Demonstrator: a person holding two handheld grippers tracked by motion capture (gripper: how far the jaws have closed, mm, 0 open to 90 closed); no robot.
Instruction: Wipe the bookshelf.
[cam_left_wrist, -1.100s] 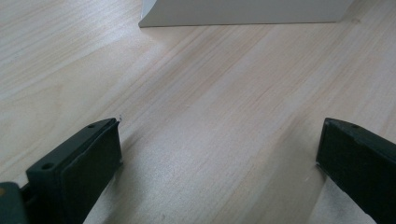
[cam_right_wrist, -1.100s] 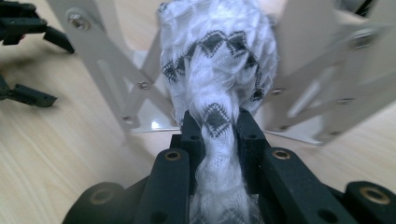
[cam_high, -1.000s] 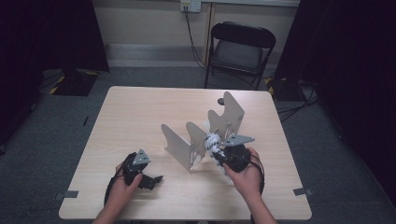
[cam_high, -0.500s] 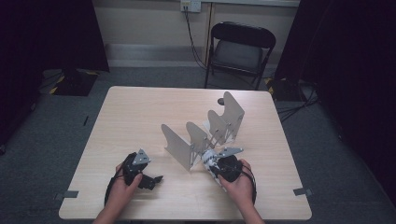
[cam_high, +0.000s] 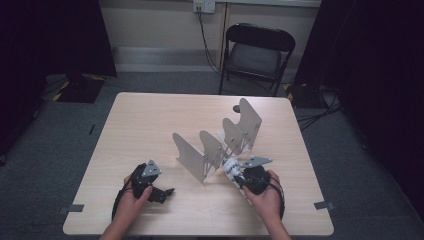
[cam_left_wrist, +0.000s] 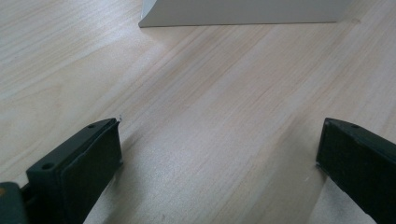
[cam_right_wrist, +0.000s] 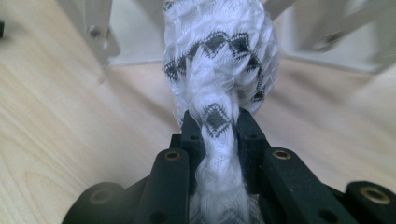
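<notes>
A pale wooden table (cam_high: 150, 125) stands on grey carpet, a black folding chair (cam_high: 257, 50) behind it. The right gripper (cam_right_wrist: 217, 123) clenches a white knitted cloth (cam_right_wrist: 219, 60), apparently lengthwise toward the grey divider rack (cam_high: 220, 145) just ahead. The left gripper (cam_left_wrist: 219, 144) rests with jaws spread, grasping nothing.

You find no text, label, brand, number or sign that can be read in any of these views. The white cloth (cam_right_wrist: 219, 70) carries a pattern of black diamonds, not letters, and the pale metal rack (cam_high: 220, 145) and the worktop (cam_high: 150, 125) bear no print you can make out. The wall plate (cam_high: 203, 6) above the chair is too small for you to read anything on it.
</notes>
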